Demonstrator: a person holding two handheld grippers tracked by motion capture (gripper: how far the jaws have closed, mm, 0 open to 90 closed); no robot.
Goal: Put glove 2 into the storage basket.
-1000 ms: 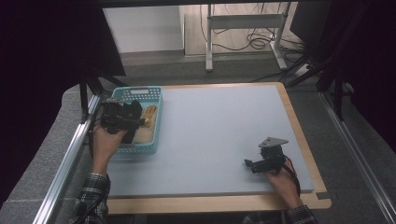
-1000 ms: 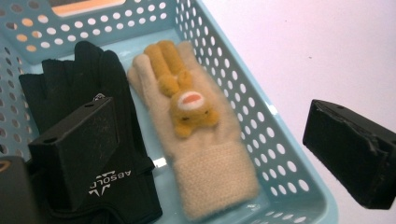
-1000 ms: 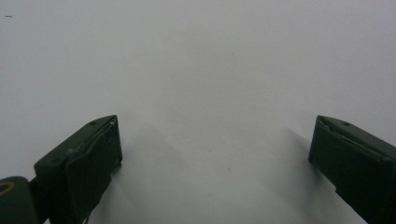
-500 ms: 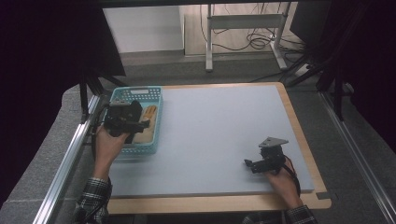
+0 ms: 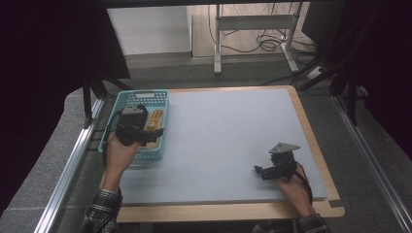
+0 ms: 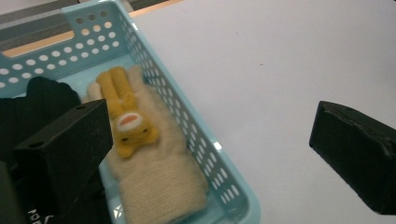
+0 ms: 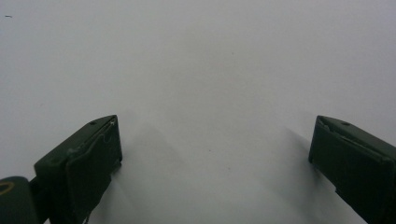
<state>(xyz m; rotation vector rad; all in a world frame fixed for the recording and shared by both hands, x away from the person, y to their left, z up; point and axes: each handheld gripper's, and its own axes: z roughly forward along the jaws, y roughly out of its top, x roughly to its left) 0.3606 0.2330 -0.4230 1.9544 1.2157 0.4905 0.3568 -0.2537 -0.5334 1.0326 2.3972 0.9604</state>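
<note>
A light blue perforated basket (image 5: 144, 94) stands at the left edge of the grey mat (image 5: 228, 136). Inside it lie a beige knitted piece (image 6: 159, 182) with a yellow plush animal (image 6: 126, 121) on top, and a black cloth (image 6: 46, 98) beside them. My left gripper (image 5: 141, 132) hovers over the basket, its jaws wide apart and holding nothing; in the left gripper view (image 6: 212, 154) one jaw is above the basket's contents and the other above the mat. My right gripper (image 5: 262, 171) rests low over the mat at the near right, open and empty (image 7: 212, 163).
The mat lies on a wooden tabletop (image 5: 218, 211) whose edge runs along the front and right. A metal rail (image 5: 68, 165) borders the left side. Beyond the table stand a desk frame (image 5: 252, 29) and cables on the floor.
My left gripper has drifted slightly right and nearer over the basket. The right gripper has stayed in place.
</note>
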